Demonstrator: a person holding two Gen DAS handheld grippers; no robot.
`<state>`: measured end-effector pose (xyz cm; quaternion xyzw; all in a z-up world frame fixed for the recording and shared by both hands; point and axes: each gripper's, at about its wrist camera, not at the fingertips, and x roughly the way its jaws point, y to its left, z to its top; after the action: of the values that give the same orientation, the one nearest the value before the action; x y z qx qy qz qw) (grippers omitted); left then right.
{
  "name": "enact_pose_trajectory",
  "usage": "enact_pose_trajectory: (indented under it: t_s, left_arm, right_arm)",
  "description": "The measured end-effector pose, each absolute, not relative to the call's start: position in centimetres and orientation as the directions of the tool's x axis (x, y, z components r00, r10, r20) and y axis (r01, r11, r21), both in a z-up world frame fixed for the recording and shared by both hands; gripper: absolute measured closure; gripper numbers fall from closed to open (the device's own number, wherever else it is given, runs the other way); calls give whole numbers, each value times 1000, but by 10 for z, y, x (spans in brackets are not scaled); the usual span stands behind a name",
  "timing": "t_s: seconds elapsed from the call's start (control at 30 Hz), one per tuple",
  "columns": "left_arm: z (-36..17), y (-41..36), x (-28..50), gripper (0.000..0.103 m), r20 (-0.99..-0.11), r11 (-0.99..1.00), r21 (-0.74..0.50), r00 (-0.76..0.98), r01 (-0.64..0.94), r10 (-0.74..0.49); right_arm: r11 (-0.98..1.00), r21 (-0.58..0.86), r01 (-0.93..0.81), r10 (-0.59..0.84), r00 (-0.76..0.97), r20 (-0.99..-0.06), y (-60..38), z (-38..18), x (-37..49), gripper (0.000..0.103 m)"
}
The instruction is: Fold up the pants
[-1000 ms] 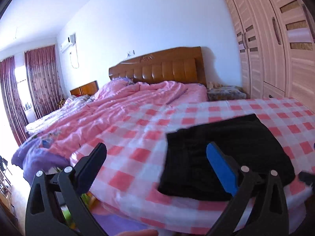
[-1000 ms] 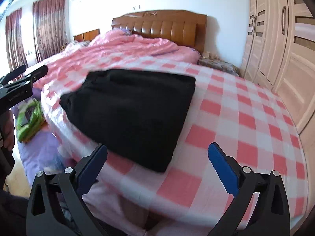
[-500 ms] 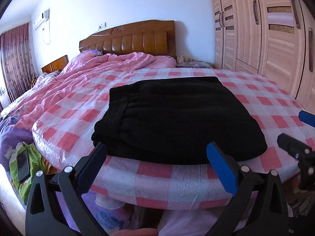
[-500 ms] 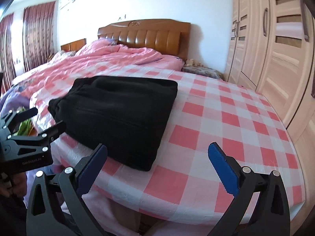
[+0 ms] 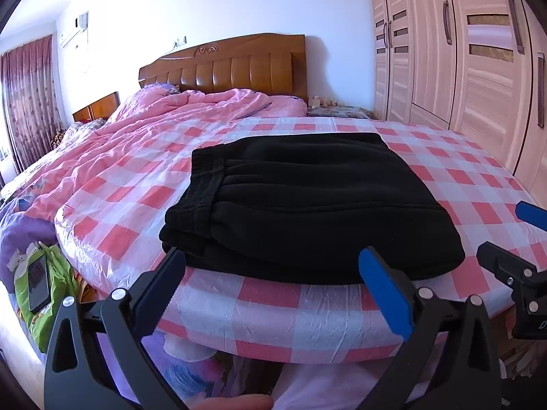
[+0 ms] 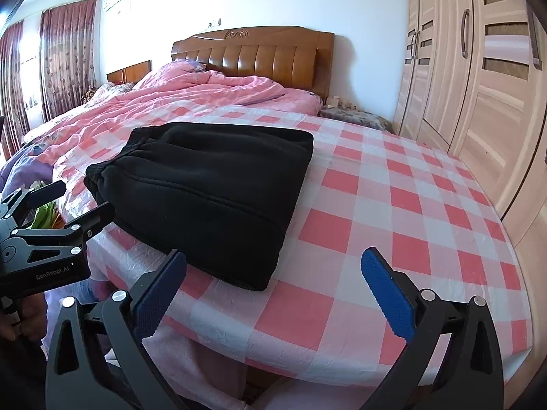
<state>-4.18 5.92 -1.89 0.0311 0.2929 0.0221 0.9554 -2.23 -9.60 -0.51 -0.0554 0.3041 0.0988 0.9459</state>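
Pants (image 5: 307, 201) — black, thick fleece, already folded into a flat rectangular stack — lie on the near part of the bed (image 5: 461, 184), on a pink-and-white checked sheet (image 6: 403, 205) with a glossy, crinkled look. Elastic waistband (image 5: 205, 177) faces left in the left wrist view, gathered and ribbed; the near folded edge sits just back from the mattress edge. In the right wrist view the same stack (image 6: 212, 184) is left of centre, its right near corner close to the bed edge.

My left gripper (image 5: 270, 273) hangs just off the near edge of the bed, fingers wide apart, nothing between them; its left fingertip (image 5: 171, 266) lines up with the near left corner of the stack, but whether it touches the cloth I cannot tell. My right gripper (image 6: 273, 273) is also spread wide and empty, over the checked sheet just right of the stack, not touching the pants. Each gripper shows in the other's camera — mine on the left at the left edge of the right view, and the right one at the right edge of the left view.

Far side: rumpled pink quilt (image 5: 164, 130) against a brown wooden headboard (image 5: 232, 65). Pale wardrobe (image 6: 478, 85) along the right wall. Dark red curtains (image 6: 65, 58) far left. Green bag (image 5: 51, 290) on the floor left of the bed, a dark phone-like thing on it.
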Motion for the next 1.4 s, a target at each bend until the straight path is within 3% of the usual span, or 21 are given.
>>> enact_pose_trajectory:
  t_s: [1.4]
  left_arm:
    - [-21,61,-43,1,-562,997,66,825,-26,59]
  right_arm:
    - [973,-40,-229,160,785,-599,-92,-13,-23,4]
